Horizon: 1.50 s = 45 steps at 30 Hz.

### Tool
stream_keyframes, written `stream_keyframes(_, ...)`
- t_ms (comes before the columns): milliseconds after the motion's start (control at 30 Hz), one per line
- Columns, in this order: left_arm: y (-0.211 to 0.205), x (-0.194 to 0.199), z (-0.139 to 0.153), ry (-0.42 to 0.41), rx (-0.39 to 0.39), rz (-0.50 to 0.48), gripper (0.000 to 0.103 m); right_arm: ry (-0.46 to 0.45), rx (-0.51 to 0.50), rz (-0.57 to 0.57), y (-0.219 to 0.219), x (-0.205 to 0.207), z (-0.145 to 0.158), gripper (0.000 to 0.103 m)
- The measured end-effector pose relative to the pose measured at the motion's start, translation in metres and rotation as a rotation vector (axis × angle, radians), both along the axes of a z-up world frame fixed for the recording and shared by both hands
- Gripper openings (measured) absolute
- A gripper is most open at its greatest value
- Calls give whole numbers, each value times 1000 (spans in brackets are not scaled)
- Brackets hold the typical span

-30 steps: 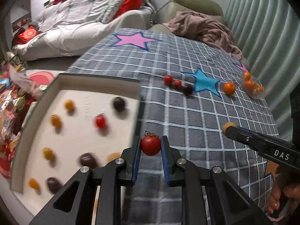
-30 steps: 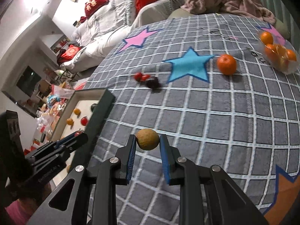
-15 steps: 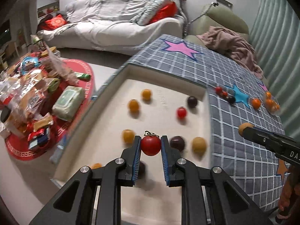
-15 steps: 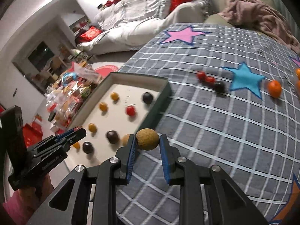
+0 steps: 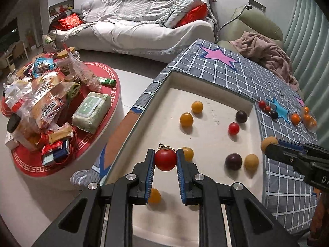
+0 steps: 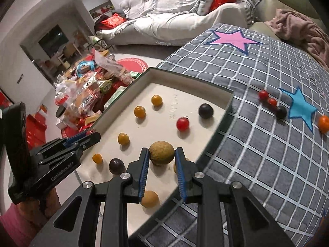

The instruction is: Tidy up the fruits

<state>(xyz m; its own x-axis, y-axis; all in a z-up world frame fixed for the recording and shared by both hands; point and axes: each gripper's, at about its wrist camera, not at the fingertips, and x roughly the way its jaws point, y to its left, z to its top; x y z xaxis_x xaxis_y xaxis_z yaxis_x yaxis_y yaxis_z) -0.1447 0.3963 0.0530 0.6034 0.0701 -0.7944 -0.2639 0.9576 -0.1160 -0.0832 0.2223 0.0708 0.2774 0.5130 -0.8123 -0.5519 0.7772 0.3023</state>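
Observation:
My left gripper (image 5: 165, 160) is shut on a red cherry tomato (image 5: 165, 160) with a green stem, held over the near left part of the white tray (image 5: 207, 86). My right gripper (image 6: 161, 156) is shut on a brown longan (image 6: 161, 153), held over the tray's (image 6: 185, 78) near right part. The tray holds several small fruits: yellow ones, dark plums, a red tomato (image 6: 182, 124) and tan longans. Two red tomatoes (image 6: 263, 94) and a dark plum (image 6: 281, 111) lie on the grey checked cloth (image 6: 267, 154), with an orange (image 6: 323, 123) further right.
A clear bag of oranges (image 5: 308, 117) lies at the cloth's far right. A red round table (image 5: 98, 123) piled with snack packets stands left of the tray. A white sofa (image 5: 144, 26) and a pink blanket (image 5: 267, 55) are behind.
Both grippers have moved left from over the checked cloth to over the tray, each still holding its fruit. The fruits in the tray have not moved.

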Motion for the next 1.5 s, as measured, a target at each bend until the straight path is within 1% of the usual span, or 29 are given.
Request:
stream_keyframes(267, 5, 37, -7, 33, 36, -7, 22, -25, -57, 38, 27, 13, -10, 28)
stream_keyframes(400, 6, 57, -20, 81, 59, -5, 22, -27, -88, 58, 43, 22, -21, 28)
stream_keyframes(600, 9, 69, -35, 145, 68, 11, 22, -34, -144, 97, 61, 30, -38, 28)
stream_keyframes(767, 7, 74, -38, 157, 93, 8, 23, -52, -184, 133, 71, 29, -46, 28)
stream_keyframes(833, 6, 74, -38, 159, 105, 5, 23, -41, -217, 159, 77, 28, -51, 28)
stream_keyframes(867, 6, 74, -39, 161, 110, 6, 25, -58, -222, 166, 78, 25, -51, 29)
stream_keyframes(900, 6, 74, -38, 159, 118, 12, 34, -71, -232, 175, 79, 23, -51, 31)
stream_keyframes(933, 7, 73, -38, 159, 120, 16, 41, -74, -234, 179, 79, 21, -51, 34)
stream_keyframes(967, 8, 72, -38, 155, 87, 3, 52, -73, -233, 178, 78, 21, -51, 37)
stream_keyframes(1000, 8, 71, -39, 154, 68, -1, 53, -71, -231, 175, 77, 21, -51, 43)
stream_keyframes(1033, 6, 69, -39, 153, 82, 7, 53, -69, -226, 170, 75, 21, -50, 49)
stream_keyframes(1067, 3, 68, -38, 150, 100, 4, 53, -71, -226, 166, 74, 20, -49, 51)
stream_keyframes(1133, 3, 65, -35, 145, 104, 5, 53, -81, -225, 167, 71, 18, -45, 61)
stream_keyframes(1167, 3, 64, -34, 144, 104, 7, 53, -87, -223, 165, 69, 17, -42, 64)
stream_keyframes(1233, 5, 60, -29, 138, 98, 17, 53, -99, -219, 160, 64, 15, -35, 76)
stream_keyframes(1267, 5, 58, -27, 135, 94, 22, 55, -105, -217, 157, 61, 14, -32, 79)
stream_keyframes(1300, 6, 55, -26, 138, 88, 30, 62, -112, -219, 155, 58, 13, -28, 80)
stream_keyframes(1333, 7, 53, -24, 136, 66, 28, 75, -120, -234, 146, 56, 12, -26, 80)
stream_keyframes(1367, 7, 50, -22, 130, 55, 32, 84, -123, -240, 141, 53, 12, -24, 80)
stream_keyframes(1400, 5, 48, -20, 122, 51, 35, 90, -118, -237, 139, 50, 11, -22, 82)
stream_keyframes(1433, 3, 43, -15, 109, 64, 46, 92, -109, -232, 136, 46, 11, -19, 84)
stream_keyframes(1467, 1, 40, -13, 106, 74, 53, 99, -107, -235, 131, 43, 10, -17, 84)
stream_keyframes(1500, 1, 38, -11, 104, 83, 60, 102, -107, -240, 125, 41, 9, -16, 85)
